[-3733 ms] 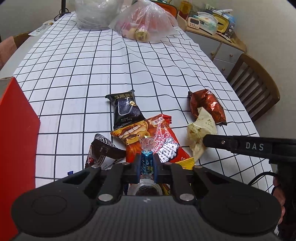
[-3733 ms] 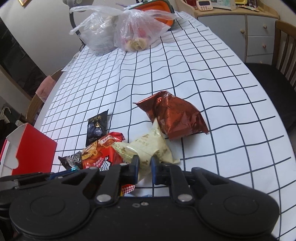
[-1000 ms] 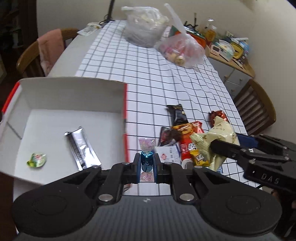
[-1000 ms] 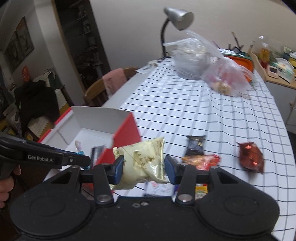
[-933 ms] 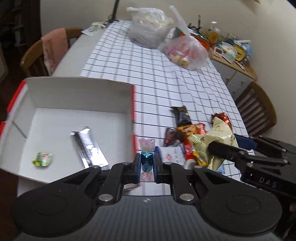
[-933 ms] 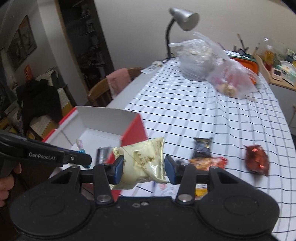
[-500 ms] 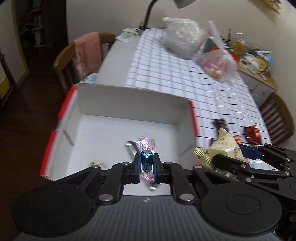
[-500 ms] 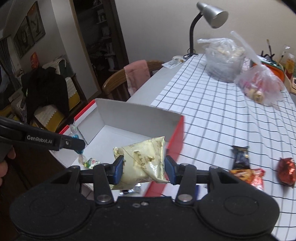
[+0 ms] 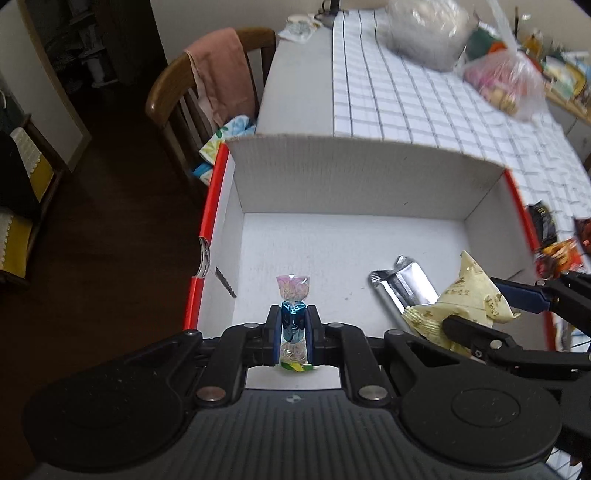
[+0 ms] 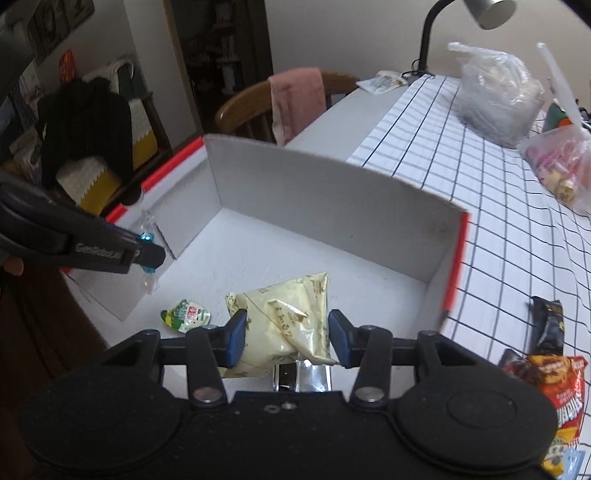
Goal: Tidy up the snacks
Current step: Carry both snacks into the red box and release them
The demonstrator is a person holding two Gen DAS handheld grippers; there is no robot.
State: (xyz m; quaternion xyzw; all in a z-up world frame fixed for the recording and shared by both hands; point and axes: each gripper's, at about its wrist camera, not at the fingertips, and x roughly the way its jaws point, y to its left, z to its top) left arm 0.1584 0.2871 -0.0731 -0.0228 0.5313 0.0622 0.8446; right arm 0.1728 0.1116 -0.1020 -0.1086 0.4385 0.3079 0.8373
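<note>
A white box with red outer sides (image 9: pixel 354 184) sits at the table's near left; it also shows in the right wrist view (image 10: pixel 325 206). My left gripper (image 9: pixel 293 334) is shut on a blue and pink wrapped candy (image 9: pixel 293 295) above the box's left part. My right gripper (image 10: pixel 286 338) is shut on a pale yellow snack bag (image 10: pixel 286 325) above the box's right part; the bag also shows in the left wrist view (image 9: pixel 469 299). A silver wrapped bar (image 9: pixel 402 291) and a small green candy (image 10: pixel 186 314) lie on the box floor.
Several snack packs (image 10: pixel 554 365) lie on the checked tablecloth (image 10: pixel 498 221) right of the box. Two plastic bags (image 10: pixel 498 99) and a desk lamp (image 10: pixel 480 14) stand at the far end. A wooden chair with a pink cloth (image 9: pixel 218 85) is left of the table.
Both grippers have moved left from the snack pile to above the box, each carrying its snack. The box now fills the middle of both views.
</note>
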